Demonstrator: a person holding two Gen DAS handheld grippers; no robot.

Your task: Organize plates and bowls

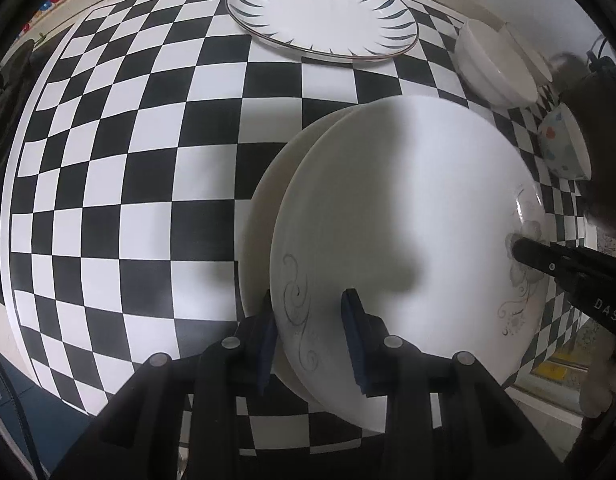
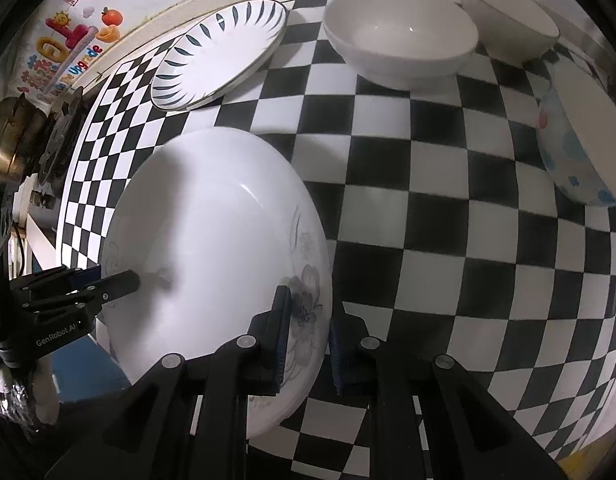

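A white plate with grey flower print [image 1: 404, 216] [image 2: 220, 240] lies on top of another white plate [image 1: 268, 208] on the checkered table. My left gripper [image 1: 310, 328] straddles the near rim of the top plate, one finger above and one below, jaws apart. My right gripper [image 2: 308, 328] straddles the opposite rim at the flower print, jaws apart; it also shows in the left wrist view [image 1: 524, 248]. The left gripper shows in the right wrist view [image 2: 120, 282]. A blue-leaf plate [image 1: 322, 12] [image 2: 222, 54] lies at the back.
A white bowl [image 2: 400, 36] [image 1: 492, 64], a second white bowl with a dark rim [image 2: 508, 16] and a bowl with coloured spots [image 2: 580, 140] [image 1: 564, 140] stand at the back right. A metal pot [image 2: 12, 136] sits off the table's left edge.
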